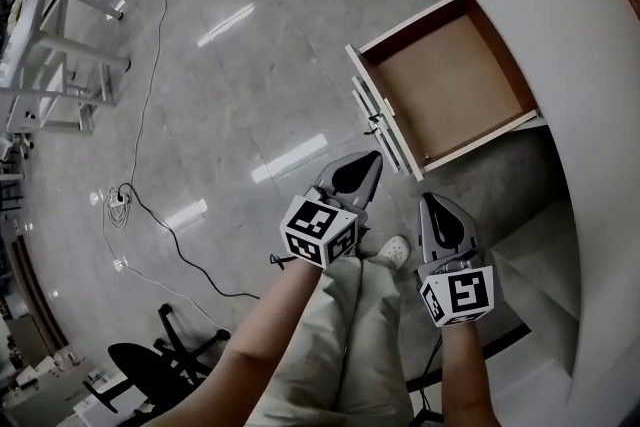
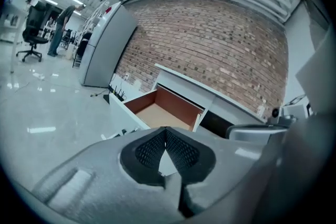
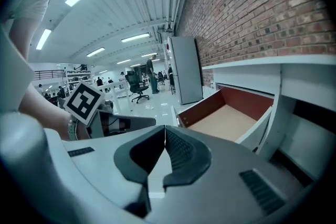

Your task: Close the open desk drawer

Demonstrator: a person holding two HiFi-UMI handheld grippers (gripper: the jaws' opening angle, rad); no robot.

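Looking steeply down, I am seeing the drawer (image 1: pixel 450 85) standing pulled well out from under the white worktop (image 1: pixel 570 15), with its pale brown bottom bare and its white front panel (image 1: pixel 385 115) facing the open floor (image 1: pixel 220 85). I am holding both tools just short of that front panel, side by side and apart from it. The left tool (image 1: pixel 372 160) is pointing up toward the panel's lower end, with its tips near but not touching. The right tool (image 1: pixel 428 200) is sitting a little farther back, beside the drawer's near corner.

In the left gripper view the left tool (image 2: pixel 166 131) is showing its ribbed pads pressed together at the tips with nothing between them, and the drawer (image 2: pixel 160 115) is lying ahead below a brick wall (image 2: pixel 210 44). In the right gripper view the right tool (image 3: pixel 165 128) is likewise showing its jaws together and empty, with the drawer (image 3: pixel 226 120) ahead and to the right. A black cable (image 1: pixel 150 205) is trailing across the floor at the left.
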